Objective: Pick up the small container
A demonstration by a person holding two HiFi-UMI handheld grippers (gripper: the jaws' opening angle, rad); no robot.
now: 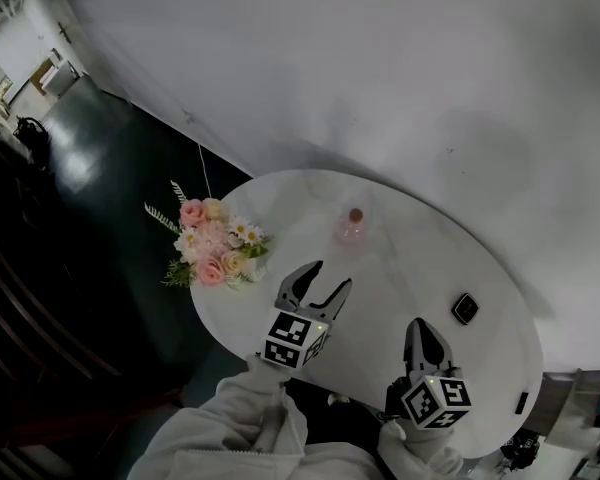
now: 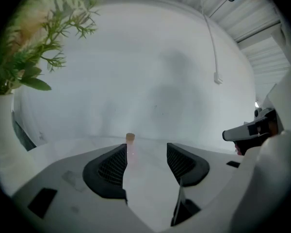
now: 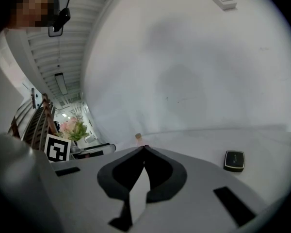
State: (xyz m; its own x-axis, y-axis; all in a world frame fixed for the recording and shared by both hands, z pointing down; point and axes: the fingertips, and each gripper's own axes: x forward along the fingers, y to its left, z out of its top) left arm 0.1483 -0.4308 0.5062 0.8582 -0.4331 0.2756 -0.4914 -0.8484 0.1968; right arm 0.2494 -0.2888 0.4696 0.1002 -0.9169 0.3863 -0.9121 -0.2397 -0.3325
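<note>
The small container is a clear pinkish bottle with a cork stopper, standing upright near the far edge of the round white table. In the left gripper view the small container shows just past the gap between the jaws, a little left of centre. My left gripper is open and empty, short of the bottle. My right gripper is shut with nothing in it, nearer the front edge. The right gripper view shows the cork far beyond its closed tips.
A bouquet of pink and white flowers lies at the table's left edge, its green sprigs in the left gripper view. A small black square device rests on the table's right side. A white wall rises behind the table; dark floor lies to the left.
</note>
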